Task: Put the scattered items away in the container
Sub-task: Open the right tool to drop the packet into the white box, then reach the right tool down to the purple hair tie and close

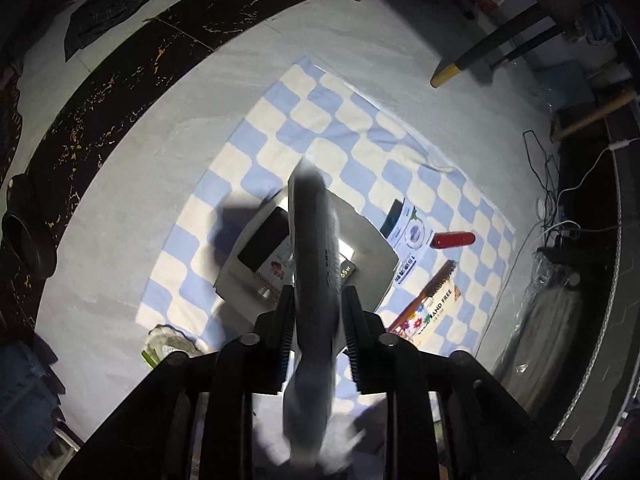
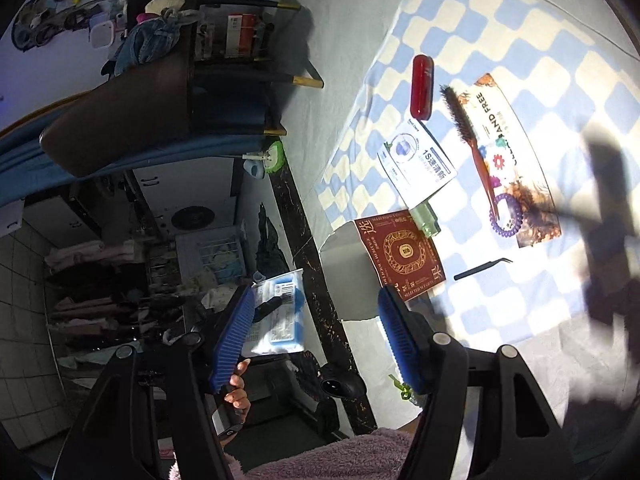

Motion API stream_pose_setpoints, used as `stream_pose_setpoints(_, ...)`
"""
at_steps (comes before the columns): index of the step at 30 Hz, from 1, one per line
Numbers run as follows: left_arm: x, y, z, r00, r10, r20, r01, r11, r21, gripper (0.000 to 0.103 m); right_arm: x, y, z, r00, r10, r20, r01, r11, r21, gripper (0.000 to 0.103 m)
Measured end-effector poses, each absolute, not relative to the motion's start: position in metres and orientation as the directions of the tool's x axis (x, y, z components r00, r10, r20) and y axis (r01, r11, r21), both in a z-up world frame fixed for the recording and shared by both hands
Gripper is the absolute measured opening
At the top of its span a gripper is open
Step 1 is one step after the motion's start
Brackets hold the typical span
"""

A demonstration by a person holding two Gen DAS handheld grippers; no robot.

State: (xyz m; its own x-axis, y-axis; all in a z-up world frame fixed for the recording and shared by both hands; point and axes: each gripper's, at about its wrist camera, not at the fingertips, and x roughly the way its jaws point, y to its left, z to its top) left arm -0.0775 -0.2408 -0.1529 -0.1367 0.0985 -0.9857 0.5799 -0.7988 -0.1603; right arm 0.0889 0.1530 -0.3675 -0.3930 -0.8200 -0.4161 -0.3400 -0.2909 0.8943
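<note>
A checked blue-and-cream cloth (image 1: 360, 128) lies on a pale floor, and a white open box (image 1: 372, 256), the container, sits near its centre with a few flat packets already inside. Directly above the box, the left gripper (image 1: 318, 320) points straight down with a flat grey packet (image 1: 316, 248) hanging blurred between its jaws. The jaws stand partly apart, and whether the pads are pressing on the packet cannot be made out.

At about three o'clock from the box lie a white leaflet (image 1: 412, 236), a red case (image 1: 454, 239) and a bristle brush (image 1: 438, 280) on a printed card (image 1: 434, 312).

The right gripper (image 2: 316, 340) is wide open and empty, held low at the cloth's edge. Beyond it, at about one o'clock, rest a red square packet (image 2: 404, 256), black tweezers (image 2: 482, 270) and a purple coil hair tie (image 2: 506, 220).

The long packet may catch the box rim and tip out onto the cloth. The thin tweezers, lying flat, could slip from the ribbed pads.
</note>
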Motion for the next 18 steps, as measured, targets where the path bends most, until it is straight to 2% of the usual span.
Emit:
stream_pose_setpoints(1, -0.080, -0.242, -0.152, -0.147, 0.094, -0.985, 0.583, -0.796, -0.163, 0.049, 0.088, 0.154, -0.370, -0.394, -0.819, -0.418, -0.349, -0.288, 0.892, 0.066)
stream_pose_setpoints(2, -0.076, -0.254, -0.147, -0.159, 0.096, -0.983, 0.586, -0.792, -0.172, 0.069, 0.088, 0.156, -0.371, -0.396, -0.815, -0.423, -0.356, -0.288, 0.889, 0.066)
stream_pose_setpoints(3, -0.074, -0.261, -0.142, -0.171, 0.100, -0.980, 0.589, -0.787, -0.182, 0.073, 0.088, 0.158, -0.372, -0.399, -0.811, -0.428, -0.363, -0.289, 0.886, 0.066)
stream_pose_setpoints(7, -0.058, -0.257, -0.141, -0.190, 0.114, -0.975, 0.571, -0.795, -0.204, 0.073, 0.084, 0.165, -0.378, -0.401, -0.791, -0.463, -0.380, -0.316, 0.869, 0.066)
stream_pose_setpoints(10, -0.056, -0.242, -0.147, -0.199, 0.160, -0.967, 0.500, -0.832, -0.240, 0.073, 0.073, 0.174, -0.390, -0.385, -0.756, -0.529, -0.398, -0.381, 0.834, 0.066)
stream_pose_setpoints(13, -0.055, -0.214, -0.149, -0.172, 0.302, -0.938, 0.394, -0.852, -0.346, 0.073, 0.061, 0.186, -0.409, -0.362, -0.689, -0.628, -0.437, -0.470, 0.767, 0.066)
stream_pose_setpoints(18, -0.048, -0.174, -0.149, -0.203, 0.573, -0.794, 0.338, -0.720, -0.606, 0.073, 0.057, 0.193, -0.460, -0.312, -0.678, -0.665, -0.550, -0.442, 0.709, 0.066)
